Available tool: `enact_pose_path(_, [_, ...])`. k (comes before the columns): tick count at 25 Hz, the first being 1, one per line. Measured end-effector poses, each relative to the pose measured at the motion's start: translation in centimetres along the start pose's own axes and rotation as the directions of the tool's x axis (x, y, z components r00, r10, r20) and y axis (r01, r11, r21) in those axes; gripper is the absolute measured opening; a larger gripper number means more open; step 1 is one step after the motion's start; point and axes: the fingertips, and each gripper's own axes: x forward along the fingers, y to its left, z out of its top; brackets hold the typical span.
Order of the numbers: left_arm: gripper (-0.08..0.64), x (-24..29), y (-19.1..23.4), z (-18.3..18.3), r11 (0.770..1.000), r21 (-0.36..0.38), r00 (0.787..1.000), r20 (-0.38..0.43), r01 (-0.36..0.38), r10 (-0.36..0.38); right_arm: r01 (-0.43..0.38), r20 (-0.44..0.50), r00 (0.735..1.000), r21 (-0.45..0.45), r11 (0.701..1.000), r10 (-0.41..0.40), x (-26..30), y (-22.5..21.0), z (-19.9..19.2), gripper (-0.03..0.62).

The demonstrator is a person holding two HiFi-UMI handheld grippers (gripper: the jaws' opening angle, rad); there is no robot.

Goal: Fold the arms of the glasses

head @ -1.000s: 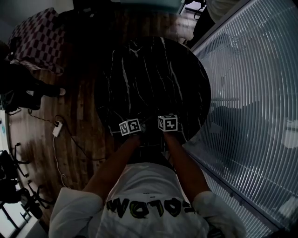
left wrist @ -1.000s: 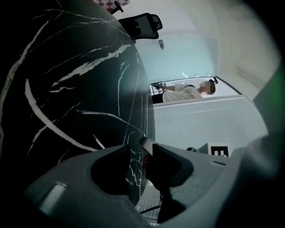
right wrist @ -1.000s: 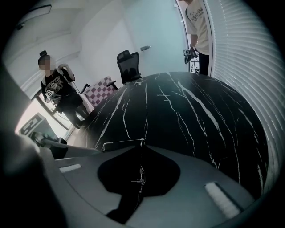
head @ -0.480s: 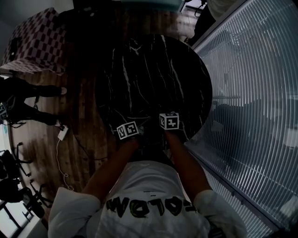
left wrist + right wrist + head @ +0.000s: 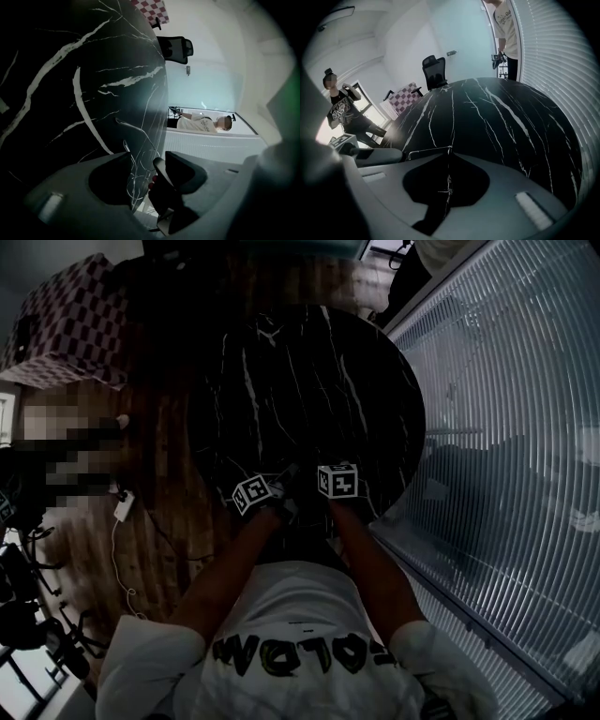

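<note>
The glasses are being pinched by the closed right gripper; with the left gripper being opened around them, the frame may be twisted.

Thin glasses tight in right gripper.

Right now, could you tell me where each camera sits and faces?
Head view: on the head, steeply down at the black table; both forearms show.
Left gripper view: on the left gripper, along its opening jaws, glasses between them.
Right gripper view: on the right gripper, jaws shut on the glasses.
Both gripper views share the glasses and table.
</note>
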Motion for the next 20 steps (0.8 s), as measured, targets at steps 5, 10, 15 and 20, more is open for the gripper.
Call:
enact_pose_path(5, [0.225,0.4,0.0,0.2,1.000,-0.022,1.000,-0.009,0.005,-0.006,-0.006,-0.004,1.000,0.007,1.000,0.006,0.2,0.1,-0.3,0.005])
enact_pose_path(10, [0.225,0.8,0.0,-0.1,1.000,-0.026,1.000,-0.023,0.008,-0.009,-0.017,-0.006,1.000,0.003,1.000,0.017,0.2,0.5,-0.5,0.005])
enact_pose_path(15, [0.225,1.4,-0.2,-0.5,1.000,-0.021,0.999,-0.043,0.016,-0.017,-0.026,-0.014,1.000,-0.007,1.000,0.026,0.2,1.0,-0.8,0.005])
enact_pose_path(20, [0.225,1.9,-0.7,-0.5,0.999,-0.024,0.998,-0.052,0.034,-0.035,-0.033,-0.024,0.999,-0.012,0.999,0.032,0.1,1.4,-1.2,0.005])
